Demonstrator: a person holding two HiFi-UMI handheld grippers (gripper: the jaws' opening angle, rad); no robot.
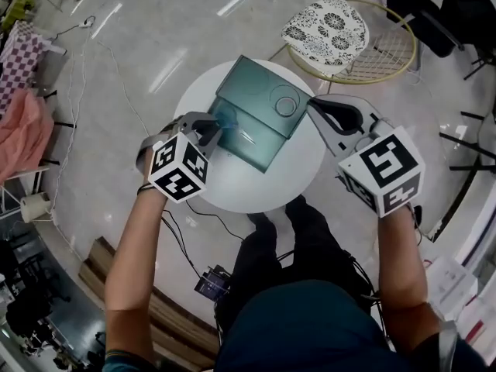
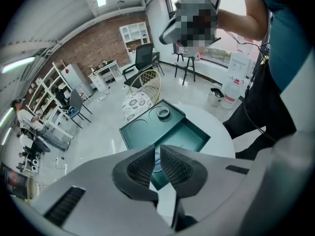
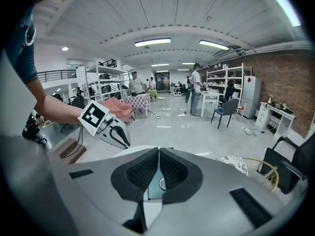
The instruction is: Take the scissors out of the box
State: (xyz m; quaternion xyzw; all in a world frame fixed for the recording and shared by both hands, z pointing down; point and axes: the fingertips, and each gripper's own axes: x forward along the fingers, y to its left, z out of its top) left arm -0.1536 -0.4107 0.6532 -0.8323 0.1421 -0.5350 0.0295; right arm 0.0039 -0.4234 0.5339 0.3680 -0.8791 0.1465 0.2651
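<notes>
A teal box (image 1: 256, 142) lies open on a round white table (image 1: 232, 188), its lid (image 1: 252, 91) folded back with a roll of tape (image 1: 286, 105) resting on it. In the left gripper view the box tray (image 2: 189, 136) shows a blue loop (image 2: 158, 162) between the jaws, perhaps a scissors handle; the rest is hidden. My left gripper (image 1: 213, 130) hangs over the box's left corner, jaws shut and empty (image 2: 157, 149). My right gripper (image 1: 314, 105) hovers at the box's right side, also shut with nothing held (image 3: 158, 150).
A wicker chair with a patterned cushion (image 1: 333, 23) stands just behind the table. Cables trail over the floor at left (image 1: 85, 60). A wooden board (image 1: 155, 308) lies by the person's feet. A pink cloth (image 1: 23, 130) hangs at the far left.
</notes>
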